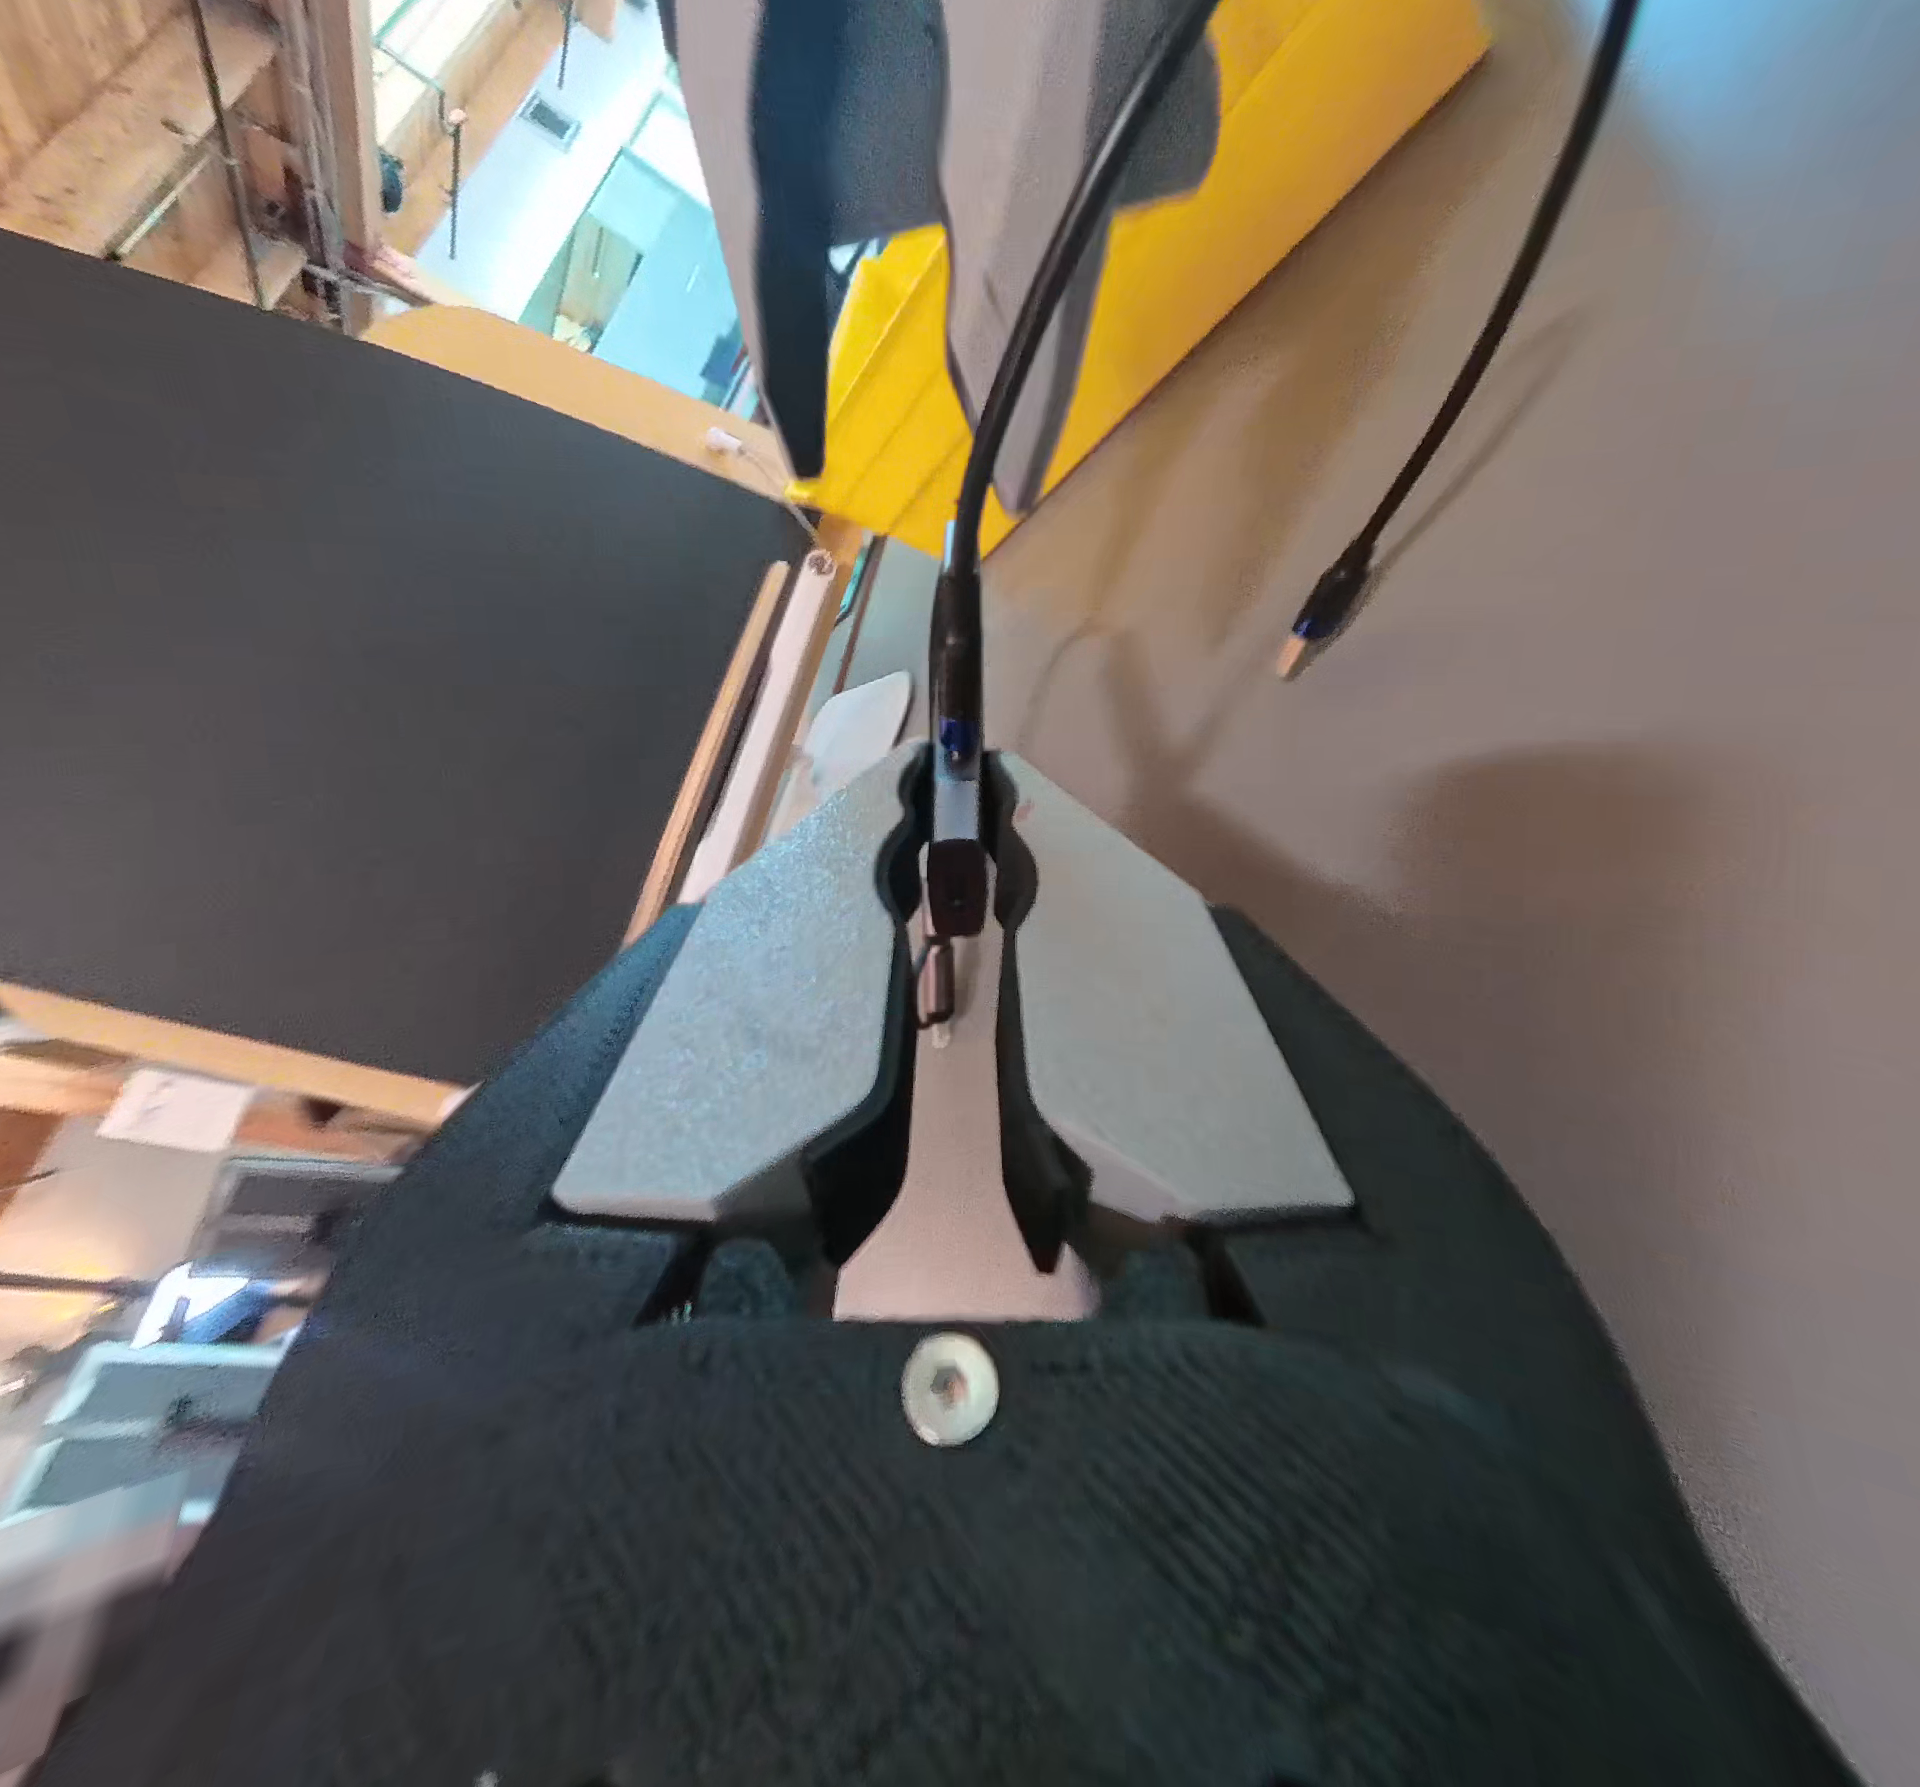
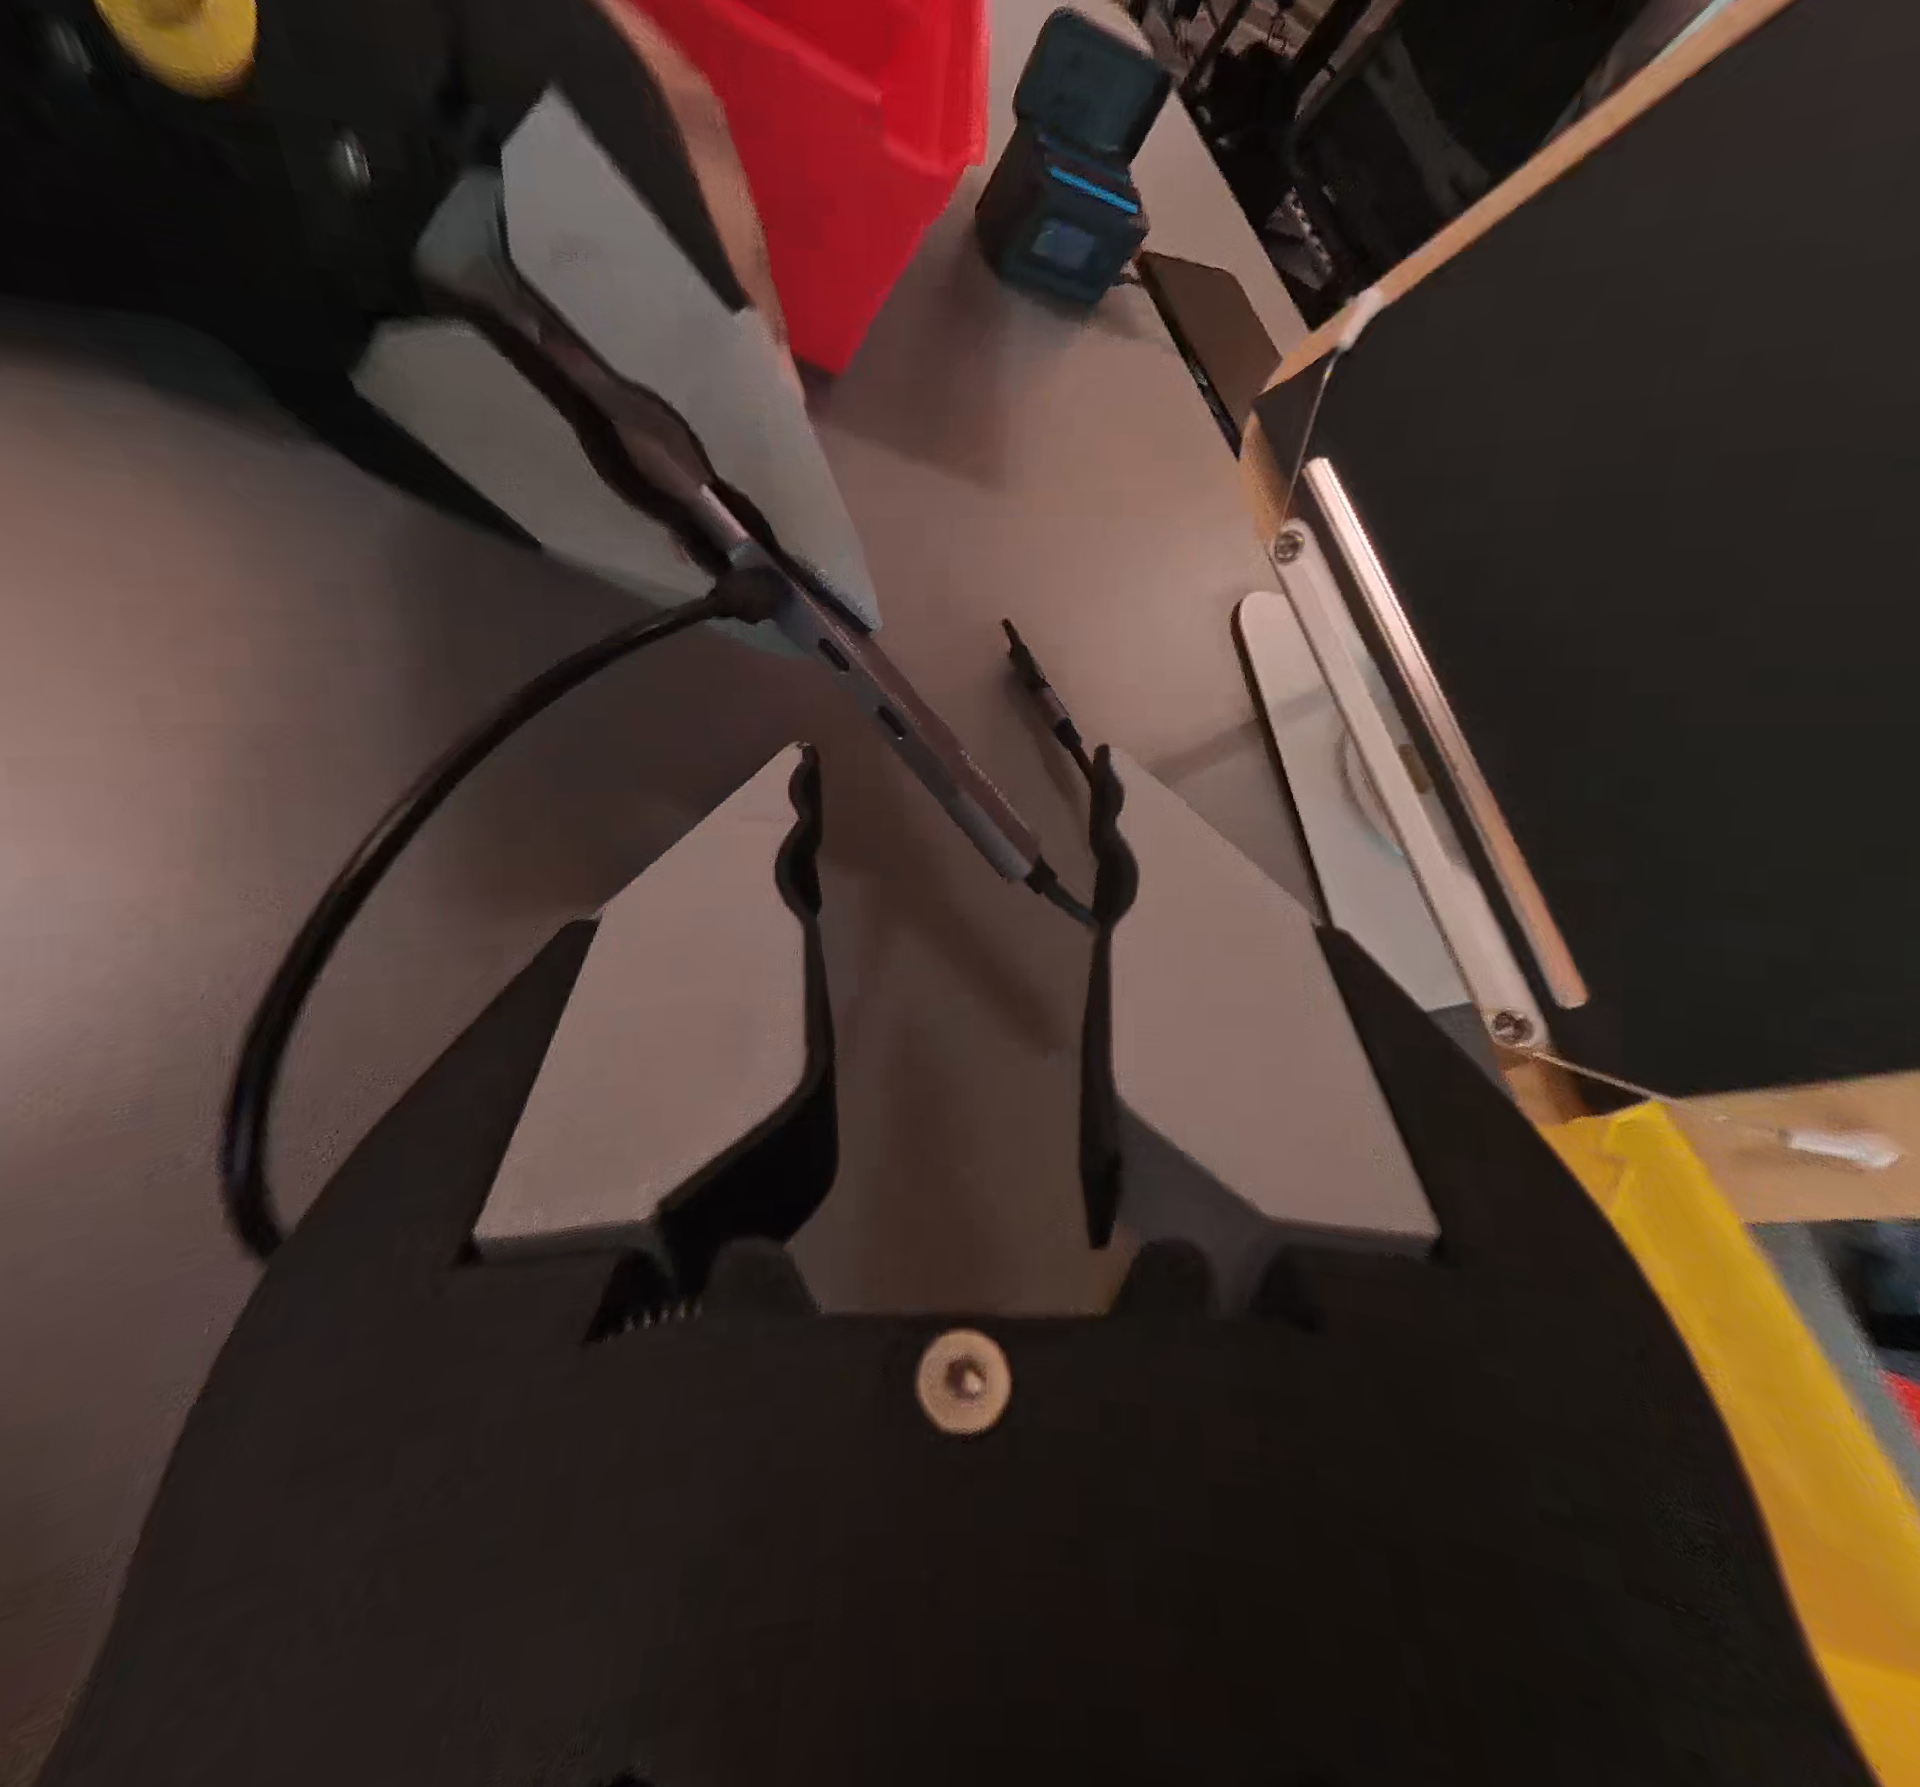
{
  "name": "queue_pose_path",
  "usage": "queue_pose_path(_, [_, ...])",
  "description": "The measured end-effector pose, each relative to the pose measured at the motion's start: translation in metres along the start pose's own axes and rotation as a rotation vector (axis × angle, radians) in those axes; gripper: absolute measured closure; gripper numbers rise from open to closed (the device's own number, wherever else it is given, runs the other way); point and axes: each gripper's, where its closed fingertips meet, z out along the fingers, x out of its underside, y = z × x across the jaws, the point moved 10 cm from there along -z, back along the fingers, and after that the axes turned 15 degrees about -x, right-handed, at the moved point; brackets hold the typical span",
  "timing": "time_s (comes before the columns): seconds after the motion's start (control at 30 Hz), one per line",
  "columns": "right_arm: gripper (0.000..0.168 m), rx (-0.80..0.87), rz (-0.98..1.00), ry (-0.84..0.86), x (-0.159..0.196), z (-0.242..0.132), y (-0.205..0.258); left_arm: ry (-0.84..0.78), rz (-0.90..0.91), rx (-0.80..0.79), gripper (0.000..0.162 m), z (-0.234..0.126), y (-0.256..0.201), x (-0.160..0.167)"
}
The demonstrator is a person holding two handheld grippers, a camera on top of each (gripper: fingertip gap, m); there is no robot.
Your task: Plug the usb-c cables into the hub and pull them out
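- Your left gripper (image 1: 954, 771) has its matte grey, finely speckled fingers clamped narrow on the hub (image 2: 914, 729), a slim, flat grey metal bar.
- From the right wrist view, the hub's long axis runs diagonally out of those fingertips toward your right gripper (image 2: 956, 771), its narrow edge with two small oval ports facing up.
- One glossy black cable (image 2: 343, 864) is plugged into the hub's side and arcs in a wide loop over the smooth grey table (image 2: 156, 698).
- Your right gripper's fingers stand wide apart, holding nothing, with the hub's far end between the tips.
- A loose black cable plug (image 1: 1325, 620) with a silver tip hangs clear of the hub.
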Motion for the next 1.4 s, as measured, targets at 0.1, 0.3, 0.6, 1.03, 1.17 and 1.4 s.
queue_pose_path(0.1, [0.118, -0.006, -0.075, 0.122, 0.003, 0.017, 0.003, -0.062, -0.091, 0.075, 0.155, -0.004, 0.0, -0.008])
queue_pose_path(0.3, [0.155, -0.035, -0.08, 0.138, 0.002, 0.018, 0.01, -0.058, -0.271, 0.102, 0.151, -0.005, 0.008, -0.011])
queue_pose_path(0.6, [0.163, -0.02, 0.081, -0.032, 0.001, -0.044, 0.004, -0.041, -0.447, 0.008, 0.15, -0.008, 0.031, -0.008])
queue_pose_path(1.03, [0.162, 0.354, 0.162, -0.198, -0.033, -0.207, -0.107, 0.303, -0.48, -0.126, 0.162, 0.012, 0.031, 0.027])
queue_pose_path(1.17, [0.162, 0.368, 0.212, -0.095, -0.014, -0.22, -0.149, 0.324, -0.468, -0.141, 0.162, 0.012, 0.033, 0.029])
queue_pose_path(1.4, [0.162, 0.353, 0.3, 0.355, 0.079, -0.182, -0.211, 0.327, -0.436, -0.136, 0.162, 0.014, 0.03, 0.027])
